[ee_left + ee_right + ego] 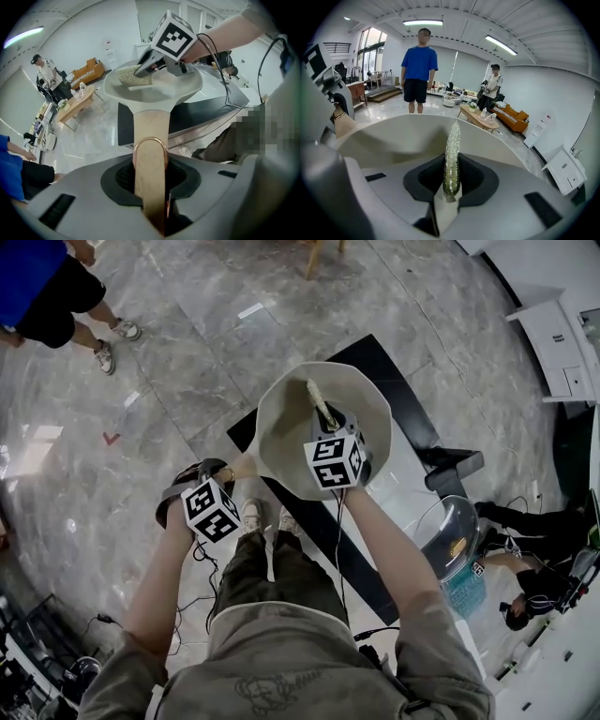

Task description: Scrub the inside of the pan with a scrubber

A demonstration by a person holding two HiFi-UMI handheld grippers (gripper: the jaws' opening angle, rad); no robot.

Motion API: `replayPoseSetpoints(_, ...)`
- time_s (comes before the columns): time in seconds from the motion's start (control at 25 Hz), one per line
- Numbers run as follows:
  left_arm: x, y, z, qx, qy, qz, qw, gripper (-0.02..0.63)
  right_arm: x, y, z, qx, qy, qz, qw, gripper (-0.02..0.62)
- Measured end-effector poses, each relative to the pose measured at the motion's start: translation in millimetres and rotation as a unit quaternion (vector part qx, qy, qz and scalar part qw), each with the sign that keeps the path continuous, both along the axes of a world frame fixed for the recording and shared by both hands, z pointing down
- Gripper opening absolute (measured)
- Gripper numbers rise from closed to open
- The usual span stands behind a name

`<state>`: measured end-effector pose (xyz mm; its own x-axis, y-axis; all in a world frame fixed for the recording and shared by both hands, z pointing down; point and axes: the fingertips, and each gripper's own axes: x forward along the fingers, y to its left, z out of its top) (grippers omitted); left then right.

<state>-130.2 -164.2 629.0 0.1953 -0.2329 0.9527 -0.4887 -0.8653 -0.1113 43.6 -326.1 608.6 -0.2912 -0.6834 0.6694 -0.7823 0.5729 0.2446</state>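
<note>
From the head view, the pan [286, 432] is up in the air in front of the person, clear of any surface, its inside tilted up toward them, likely so that the scrubber [321, 401] can reach the bowl. The left gripper [217, 476] holds it from the handle end with the forearm stretched forward and low. The right gripper [336, 432] reaches over the near rim with its arm extended. In the left gripper view, the jaws are closed on the pan's wooden handle [150, 154], which runs straight out between them to the bowl, steadying it against the scrubbing. In the right gripper view, the jaws are clamped on the scrubber, which stands edge-on between them with its tip pointing into the pan, touching or just short of its pale inner wall.
</note>
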Motion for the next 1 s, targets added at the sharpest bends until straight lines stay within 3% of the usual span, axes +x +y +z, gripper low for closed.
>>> replayPoseSetpoints(0.28,5.7,8.7,1.0,-0.020,0.019,0.003,0.9996,0.101,-43.9,20.4,20.7,-0.049,-0.010,-0.081,0.995,0.072)
replayPoseSetpoints(0.48,4.4,5.3,-0.9,-0.020,0.016,0.014,0.9996,0.101,-83.6,49.4,26.2,-0.116,-0.040,-0.178,0.976,0.072)
replayPoseSetpoints(0.64,4.5,5.2,-0.6,-0.022,0.016,0.013,0.9996,0.101,-102.6,87.9,23.1,-0.186,-0.067,-0.252,0.947,0.072)
replayPoseSetpoints(0.76,3.6,5.1,-1.0,-0.023,0.016,0.013,0.9995,0.101,-94.2,113.5,22.5,-0.235,-0.054,-0.300,0.923,0.072)
replayPoseSetpoints(1.0,5.6,4.5,-0.5,-0.027,0.015,0.013,0.9994,0.101,-48.9,164.2,20.7,-0.336,-0.002,-0.395,0.855,0.072)
